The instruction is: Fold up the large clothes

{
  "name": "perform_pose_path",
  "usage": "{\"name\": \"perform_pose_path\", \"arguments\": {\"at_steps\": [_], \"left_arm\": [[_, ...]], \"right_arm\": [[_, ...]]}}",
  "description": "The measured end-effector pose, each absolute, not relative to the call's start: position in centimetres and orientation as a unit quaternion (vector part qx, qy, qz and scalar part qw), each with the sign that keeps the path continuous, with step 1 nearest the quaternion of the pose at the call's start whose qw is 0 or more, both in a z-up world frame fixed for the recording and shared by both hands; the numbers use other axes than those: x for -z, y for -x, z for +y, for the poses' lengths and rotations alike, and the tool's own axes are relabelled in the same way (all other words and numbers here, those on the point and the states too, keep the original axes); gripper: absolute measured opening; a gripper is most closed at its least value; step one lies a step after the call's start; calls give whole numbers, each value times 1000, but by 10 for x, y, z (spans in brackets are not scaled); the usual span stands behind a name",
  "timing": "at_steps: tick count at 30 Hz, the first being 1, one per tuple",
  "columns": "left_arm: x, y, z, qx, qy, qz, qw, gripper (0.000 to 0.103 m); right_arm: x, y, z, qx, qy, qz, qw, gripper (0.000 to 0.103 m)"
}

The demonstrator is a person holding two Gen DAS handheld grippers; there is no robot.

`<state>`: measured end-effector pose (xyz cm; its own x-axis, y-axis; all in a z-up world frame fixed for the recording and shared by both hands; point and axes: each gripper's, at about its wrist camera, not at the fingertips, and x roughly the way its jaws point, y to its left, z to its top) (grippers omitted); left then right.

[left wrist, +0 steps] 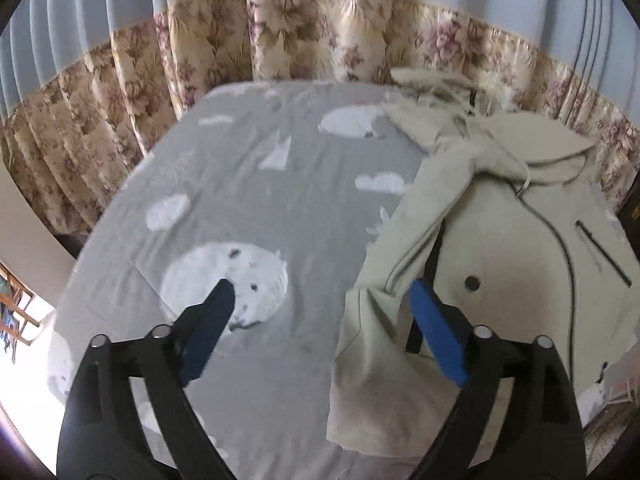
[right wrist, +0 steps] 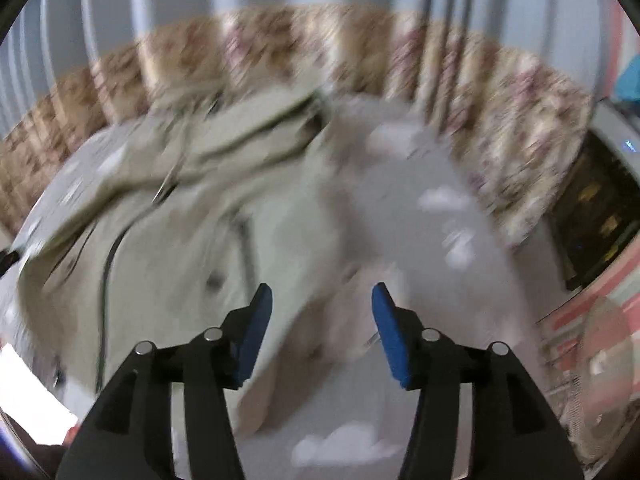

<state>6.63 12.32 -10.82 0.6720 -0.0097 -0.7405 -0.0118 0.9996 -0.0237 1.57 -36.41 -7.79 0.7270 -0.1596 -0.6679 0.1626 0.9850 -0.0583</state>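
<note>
A pale beige hooded jacket (left wrist: 520, 248) with a dark zip and a snap button lies spread on the grey bed sheet (left wrist: 260, 184), its hood toward the curtain. My left gripper (left wrist: 320, 292) hovers above the jacket's left edge with its jaws wide open and nothing between them; its right finger is over a folded-in sleeve. The right wrist view is blurred. There the jacket (right wrist: 168, 232) fills the left half, and my right gripper (right wrist: 322, 296) stands open above its right edge, holding nothing.
The sheet carries white cloud and animal prints (left wrist: 228, 284). A floral curtain (left wrist: 312, 36) with a blue upper part runs behind the bed. A dark cabinet (right wrist: 592, 216) stands at the right, and a bright window area (left wrist: 16, 320) lies at the left.
</note>
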Motion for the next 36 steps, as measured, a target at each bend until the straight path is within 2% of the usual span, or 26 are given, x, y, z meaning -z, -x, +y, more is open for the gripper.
{"name": "perform_pose_path", "arguments": {"at_steps": [6, 12, 14, 15, 16, 18, 21, 26, 30, 36], "left_arm": [[63, -93, 115, 17, 12, 375, 927, 95], [6, -136, 80, 40, -24, 325, 945, 100], [-10, -158, 66, 53, -36, 316, 947, 100], [-14, -169, 61, 61, -36, 319, 945, 100], [-18, -184, 54, 75, -30, 323, 943, 100], [-13, -214, 39, 99, -14, 340, 935, 100], [15, -240, 18, 113, 6, 369, 922, 100], [68, -266, -18, 110, -9, 396, 912, 100], [91, -287, -49, 120, -32, 403, 907, 100], [137, -326, -95, 137, -42, 463, 875, 99]], "right_arm": [[7, -69, -393, 96, 9, 262, 960, 53], [-60, -126, -418, 117, 33, 213, 969, 53], [-84, -146, -426, 113, 23, 195, 974, 56], [-94, -160, -430, 100, 13, 196, 976, 62], [-98, -176, -433, 88, 6, 201, 976, 64], [-89, -200, -432, 72, 0, 210, 975, 64], [-39, -227, -417, 43, -8, 251, 967, 65], [36, -242, -379, 41, 71, 277, 957, 65], [66, -253, -368, 20, 80, 319, 944, 66], [87, -260, -366, 28, 82, 335, 938, 67]]}}
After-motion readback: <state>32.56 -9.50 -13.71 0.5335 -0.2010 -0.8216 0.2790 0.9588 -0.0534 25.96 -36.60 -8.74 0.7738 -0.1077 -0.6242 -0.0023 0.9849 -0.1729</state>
